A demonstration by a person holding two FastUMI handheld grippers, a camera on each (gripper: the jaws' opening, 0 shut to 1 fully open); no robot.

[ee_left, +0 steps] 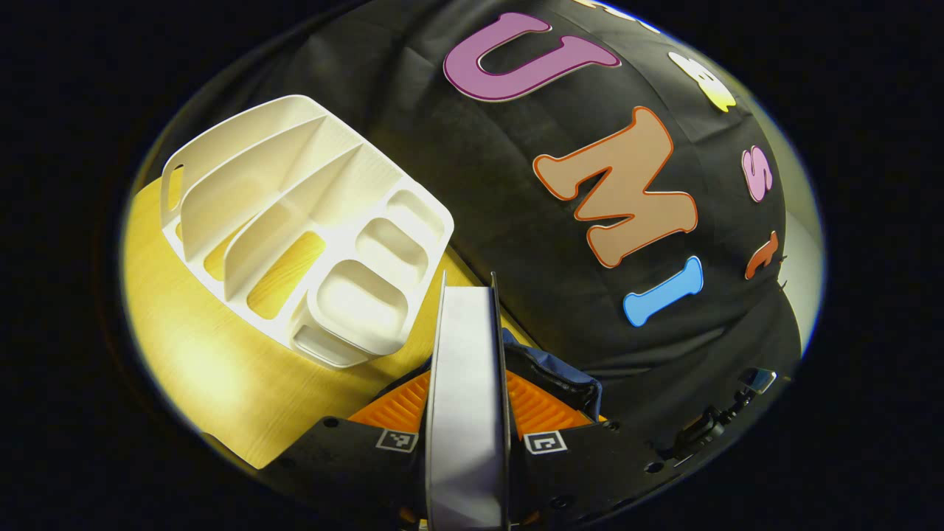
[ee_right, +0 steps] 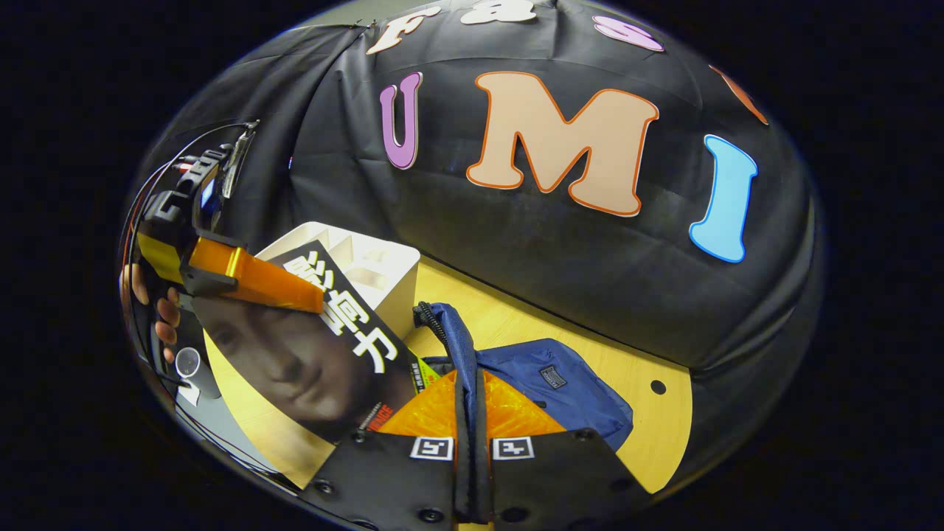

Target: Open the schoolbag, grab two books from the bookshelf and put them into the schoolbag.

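Note:
My left gripper is shut on a book, seen edge-on with its pale pages standing upright between the fingers. In the right gripper view the same book shows a dark photo cover, tilted above the table, held by the left gripper and a hand. The white bookshelf lies on the table with its slots bare. My right gripper is shut on the raised rim of the blue schoolbag, which lies on the table just right of the book.
The yellow wooden table runs back to the black cloth wall and has a small round hole near its right edge. Cables trail from the left gripper. A dark bit of gear sits low at the right.

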